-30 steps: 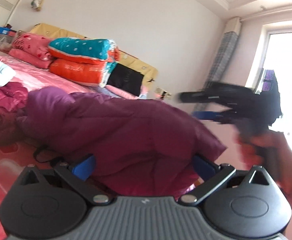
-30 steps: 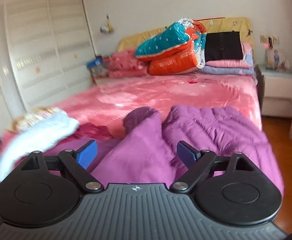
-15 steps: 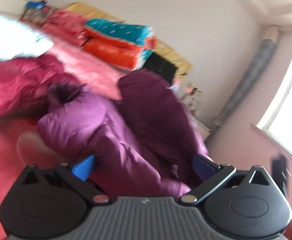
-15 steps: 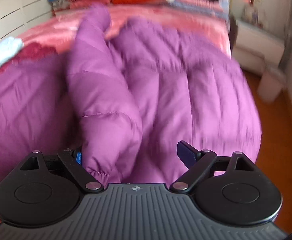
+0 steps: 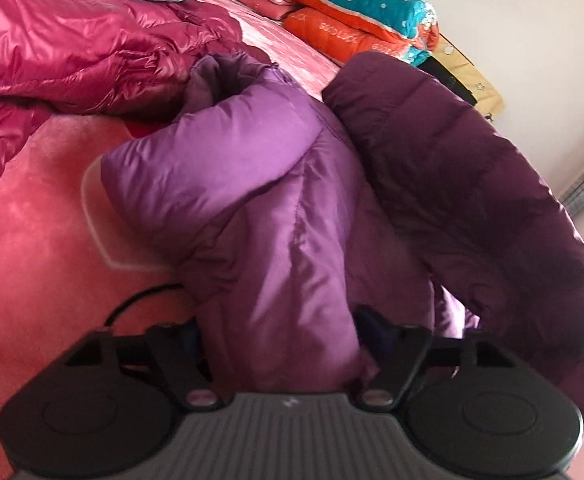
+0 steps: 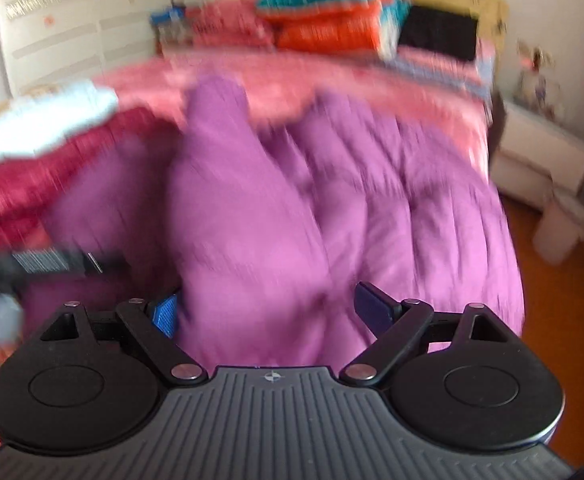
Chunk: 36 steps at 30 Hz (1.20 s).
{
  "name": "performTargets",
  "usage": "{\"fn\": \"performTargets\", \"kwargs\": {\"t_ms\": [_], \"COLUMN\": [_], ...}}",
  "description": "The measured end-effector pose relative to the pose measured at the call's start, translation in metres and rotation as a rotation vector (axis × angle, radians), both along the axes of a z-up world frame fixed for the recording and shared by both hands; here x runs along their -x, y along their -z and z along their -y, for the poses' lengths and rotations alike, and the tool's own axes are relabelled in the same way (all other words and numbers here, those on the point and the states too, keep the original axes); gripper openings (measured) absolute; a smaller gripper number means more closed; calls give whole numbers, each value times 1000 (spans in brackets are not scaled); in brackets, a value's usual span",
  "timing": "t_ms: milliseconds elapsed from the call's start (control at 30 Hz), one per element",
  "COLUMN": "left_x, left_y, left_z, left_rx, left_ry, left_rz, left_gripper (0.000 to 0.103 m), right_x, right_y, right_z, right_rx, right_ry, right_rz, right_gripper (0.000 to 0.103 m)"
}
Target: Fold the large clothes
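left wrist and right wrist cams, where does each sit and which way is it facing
Left wrist: on the left gripper, looking down its fingers at the purple jacket between its closing jaws, bed beyond.
Right wrist: on the right gripper, facing up the bed toward the wardrobe; its jaws stand wide around the jacket.
Shared: jacket, red jacket, folded quilts.

Daylit, fisheye-warped; right wrist view motion-blurred
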<state>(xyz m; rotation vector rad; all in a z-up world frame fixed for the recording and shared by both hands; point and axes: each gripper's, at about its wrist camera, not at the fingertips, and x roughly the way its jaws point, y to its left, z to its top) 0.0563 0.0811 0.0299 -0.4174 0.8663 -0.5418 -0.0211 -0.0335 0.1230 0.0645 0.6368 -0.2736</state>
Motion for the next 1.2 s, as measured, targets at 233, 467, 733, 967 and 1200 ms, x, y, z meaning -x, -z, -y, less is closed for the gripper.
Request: {"fn": "performTargets", "kwargs": {"t_ms": [233, 467, 733, 967, 1200], "left_x": [-5, 2, 3, 15, 50], "left_y": [-8, -10, -14, -25, -62], "left_z": [10, 4, -8, -20, -31], "left_rx": [-20, -10, 71, 119, 156], "left_ry": [35, 39, 11, -3, 3], "left_rz": [59, 79, 70, 125, 257], "left_gripper": [22, 14, 10, 9, 8], "right_x": [-43, -124, -109, 2, 105], "right_y": [-55, -24, 16, 6, 39], "right_z": [-18, -25, 24, 33, 24], "right_rx": [-95, 138, -97, -244, -489], "right_ry": [-148, -33, 41, 215, 336], "right_rz": [197, 97, -55, 46, -8], "right_gripper": [103, 103, 28, 23, 23]}}
